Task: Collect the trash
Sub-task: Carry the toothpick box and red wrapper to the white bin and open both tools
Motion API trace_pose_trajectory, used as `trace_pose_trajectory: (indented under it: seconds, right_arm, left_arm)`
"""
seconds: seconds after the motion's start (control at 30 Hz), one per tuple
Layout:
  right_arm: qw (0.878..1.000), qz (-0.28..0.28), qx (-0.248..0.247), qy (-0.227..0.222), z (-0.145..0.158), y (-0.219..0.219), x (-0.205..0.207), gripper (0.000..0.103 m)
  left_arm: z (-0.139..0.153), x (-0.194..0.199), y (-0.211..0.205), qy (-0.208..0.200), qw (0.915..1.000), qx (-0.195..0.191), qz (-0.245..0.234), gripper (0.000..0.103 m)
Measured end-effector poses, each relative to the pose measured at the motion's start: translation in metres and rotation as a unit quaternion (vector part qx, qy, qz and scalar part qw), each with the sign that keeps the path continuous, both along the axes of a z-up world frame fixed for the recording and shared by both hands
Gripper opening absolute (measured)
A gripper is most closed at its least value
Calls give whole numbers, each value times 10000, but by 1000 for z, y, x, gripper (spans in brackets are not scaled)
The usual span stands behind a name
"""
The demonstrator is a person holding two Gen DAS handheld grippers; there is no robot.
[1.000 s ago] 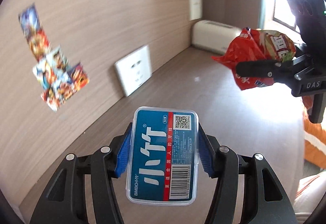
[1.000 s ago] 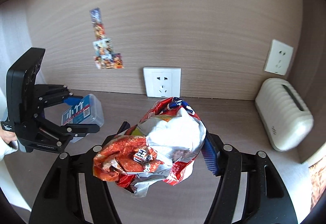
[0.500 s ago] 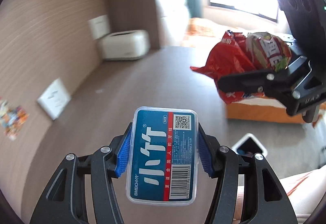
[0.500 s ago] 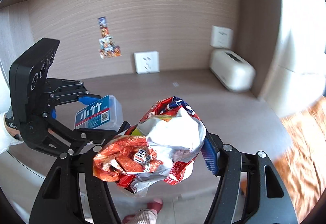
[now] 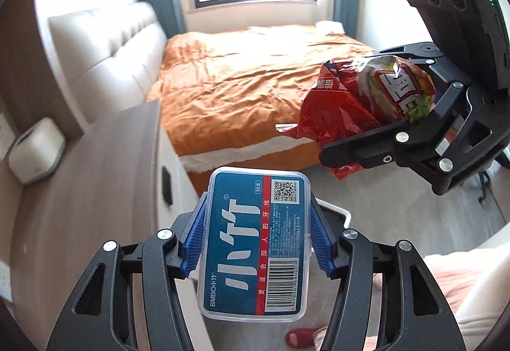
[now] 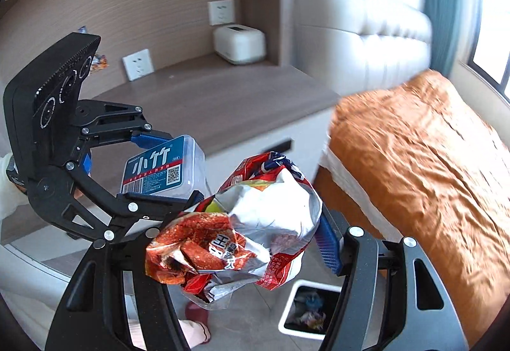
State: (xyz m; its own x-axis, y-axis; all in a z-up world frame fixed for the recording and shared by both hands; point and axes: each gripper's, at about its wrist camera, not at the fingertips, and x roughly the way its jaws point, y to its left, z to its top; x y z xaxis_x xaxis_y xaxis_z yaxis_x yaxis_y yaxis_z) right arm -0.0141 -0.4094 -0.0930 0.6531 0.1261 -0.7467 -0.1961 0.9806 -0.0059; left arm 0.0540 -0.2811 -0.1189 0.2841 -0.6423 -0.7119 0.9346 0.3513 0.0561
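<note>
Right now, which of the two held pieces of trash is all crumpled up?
The red snack bag in the right gripper. The blue-labelled plastic box in the left gripper is smooth and flat.

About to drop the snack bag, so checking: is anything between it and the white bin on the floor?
Nothing visible. The snack bag, held in the right tool, hangs above bare floor, and the white bin sits open just below and slightly right of it.
</note>
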Motion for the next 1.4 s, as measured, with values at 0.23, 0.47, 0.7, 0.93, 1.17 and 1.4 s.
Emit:
trace_pose_trajectory:
  seconds: [0.23, 0.47, 0.7, 0.93, 1.17, 1.4]
  right_arm:
    - [9987, -163, -144, 451, -47, -83, -31, 66]
    - [9960, -241, -96, 853, -133, -159, -51, 66]
    - [9921, -235, 5, 1235, -265, -206, -62, 66]
    - [9907, 71, 12, 1356, -382, -221, -71, 94]
    - [9854, 339, -346, 1633, -436, -219, -84, 98]
    - [9850, 393, -302, 1655, -413, -215, -77, 98]
  left_arm:
    - [-49, -25, -92, -36, 9959, 343, -832, 56]
    - [-137, -50, -182, 307, 9877, 765, -1326, 56]
    - [-269, -63, -255, 381, 9693, 1204, -2111, 56]
    - [-380, -62, -292, 201, 9497, 1504, -2739, 99]
    - [-423, -75, -289, -94, 9348, 1791, -3066, 98]
    - [-401, -67, -278, 20, 9438, 1677, -2849, 98]
